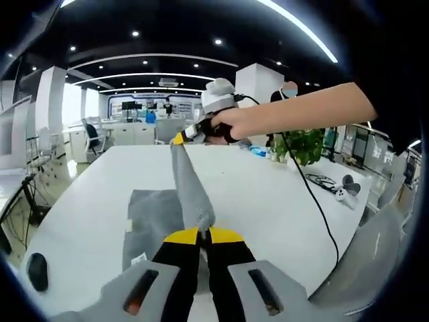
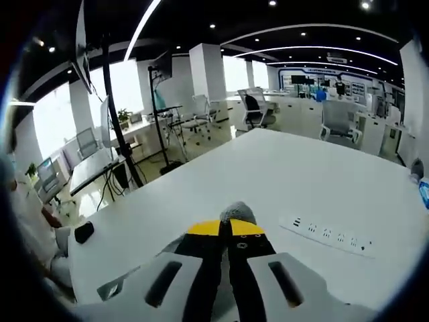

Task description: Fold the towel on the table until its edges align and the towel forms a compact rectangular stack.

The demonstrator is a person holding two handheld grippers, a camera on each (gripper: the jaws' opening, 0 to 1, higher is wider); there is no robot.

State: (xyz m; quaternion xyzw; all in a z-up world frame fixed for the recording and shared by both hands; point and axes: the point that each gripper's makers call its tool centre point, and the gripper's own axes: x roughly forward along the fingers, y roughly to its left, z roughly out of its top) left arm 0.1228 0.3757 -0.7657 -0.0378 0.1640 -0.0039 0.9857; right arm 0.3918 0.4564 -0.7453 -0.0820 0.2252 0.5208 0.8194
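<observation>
white table (image 1: 268, 194) fills mid frame; one grey towel (image 1: 191, 188) stretched taut from lower centre to upper centre of left gripper view, rest draped on table lower left. left gripper (image 1: 204, 236) pinched on near edge, right gripper (image 2: 228, 228) pinched on far corner. likely best: keep tension even, lower both ends together onto the flat part, match edges. counts: one table, one towel, two grippers
</observation>
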